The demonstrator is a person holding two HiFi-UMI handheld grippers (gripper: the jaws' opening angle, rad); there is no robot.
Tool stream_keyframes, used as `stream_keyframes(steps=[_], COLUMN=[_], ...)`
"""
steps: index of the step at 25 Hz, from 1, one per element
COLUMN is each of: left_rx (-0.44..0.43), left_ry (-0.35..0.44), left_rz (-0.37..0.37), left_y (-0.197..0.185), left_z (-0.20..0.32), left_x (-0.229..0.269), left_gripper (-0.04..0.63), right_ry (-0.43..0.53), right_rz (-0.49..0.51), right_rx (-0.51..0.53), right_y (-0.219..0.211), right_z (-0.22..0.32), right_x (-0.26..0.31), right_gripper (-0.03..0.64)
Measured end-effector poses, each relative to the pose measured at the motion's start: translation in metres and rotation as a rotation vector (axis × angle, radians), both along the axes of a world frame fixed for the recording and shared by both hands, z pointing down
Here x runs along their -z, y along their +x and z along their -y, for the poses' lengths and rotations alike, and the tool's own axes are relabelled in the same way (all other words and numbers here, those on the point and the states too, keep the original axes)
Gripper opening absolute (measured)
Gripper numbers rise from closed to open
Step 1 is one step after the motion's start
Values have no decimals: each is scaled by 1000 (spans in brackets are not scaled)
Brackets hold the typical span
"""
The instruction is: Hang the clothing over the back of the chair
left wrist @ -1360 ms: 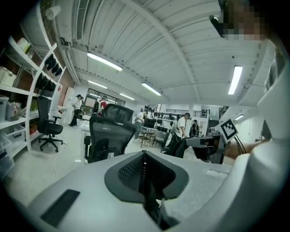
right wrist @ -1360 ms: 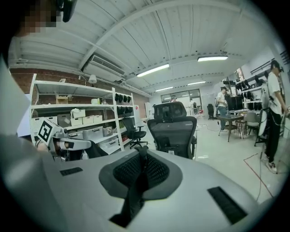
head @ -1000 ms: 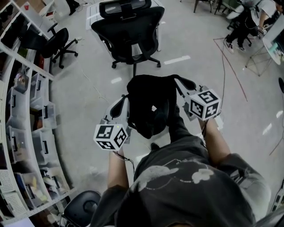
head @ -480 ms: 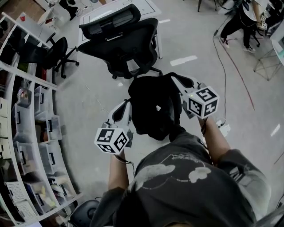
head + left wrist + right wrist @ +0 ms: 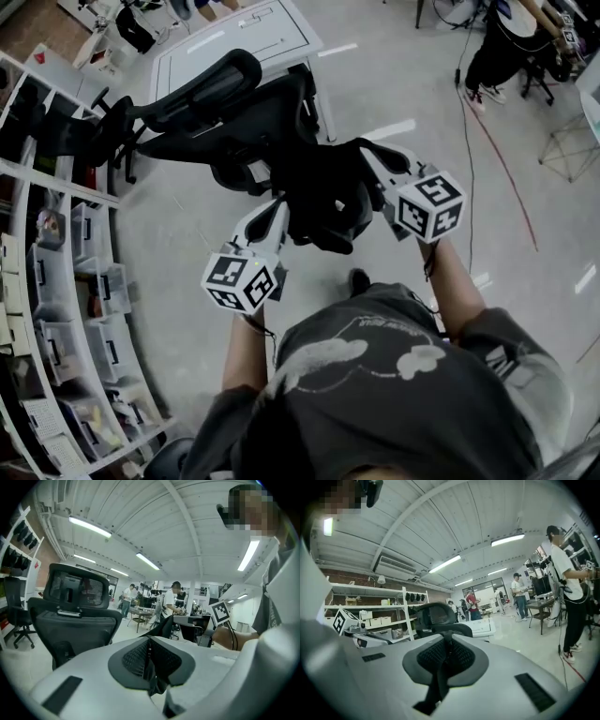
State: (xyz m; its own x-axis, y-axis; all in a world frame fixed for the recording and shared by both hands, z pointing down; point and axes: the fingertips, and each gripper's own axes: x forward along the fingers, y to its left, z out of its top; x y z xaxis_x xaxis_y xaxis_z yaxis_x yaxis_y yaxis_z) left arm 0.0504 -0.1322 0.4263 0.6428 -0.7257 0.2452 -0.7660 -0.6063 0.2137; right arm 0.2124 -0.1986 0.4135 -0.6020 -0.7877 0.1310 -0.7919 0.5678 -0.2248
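A black garment (image 5: 323, 192) hangs bunched between my two grippers, at chest height in the head view. My left gripper (image 5: 279, 214) is shut on its left edge, and a strip of black cloth (image 5: 151, 667) shows pinched between the closed jaws. My right gripper (image 5: 373, 157) is shut on the right edge, where dark fabric (image 5: 440, 667) runs down between its jaws. The black mesh office chair (image 5: 234, 108) with a headrest (image 5: 202, 80) stands just beyond the garment, its back facing me. The same chair (image 5: 75, 616) fills the left of the left gripper view, and that chair (image 5: 438, 618) sits centred behind the right jaws.
White shelving (image 5: 56, 281) with storage bins curves along the left. A second black chair (image 5: 70, 131) stands by it. A white table (image 5: 234, 42) lies behind the target chair. People (image 5: 506, 47) stand at the far right, and a red cable (image 5: 506, 169) runs over the floor.
The chair has come much closer in the head view. The garment, held by both grippers throughout, now reaches the chair's back. Both grippers stay shut.
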Motion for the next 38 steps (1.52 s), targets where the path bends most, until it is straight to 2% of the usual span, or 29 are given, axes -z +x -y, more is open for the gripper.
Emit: stream_keyframes(steps=[9,18,22,27,35,38], left_rx=[-97,-213,-261,-312,-312,-297], left_ry=[10,11,11,26,85,142], left_rz=[-5,-24,-47,-95,-127,-122], left_y=[87,157,167,188,190,185], left_z=[76,149,178,228,327,360], left_x=[19,25,36,62,116,140], left_gripper=[8,8,8,8,8,8], right_ry=[25,3,11,66,156,200], right_rz=[3,18,7,-32,-54,-48], right_rx=[-48,-182,-207,-226,-261,-266], right_y=[55,114,119,122,118,112], right_z=[47,96,120,161,254,284], right_x=[13,11,22,50,106,130], right_gripper=[-5,-5,-5,-5,-5,-5])
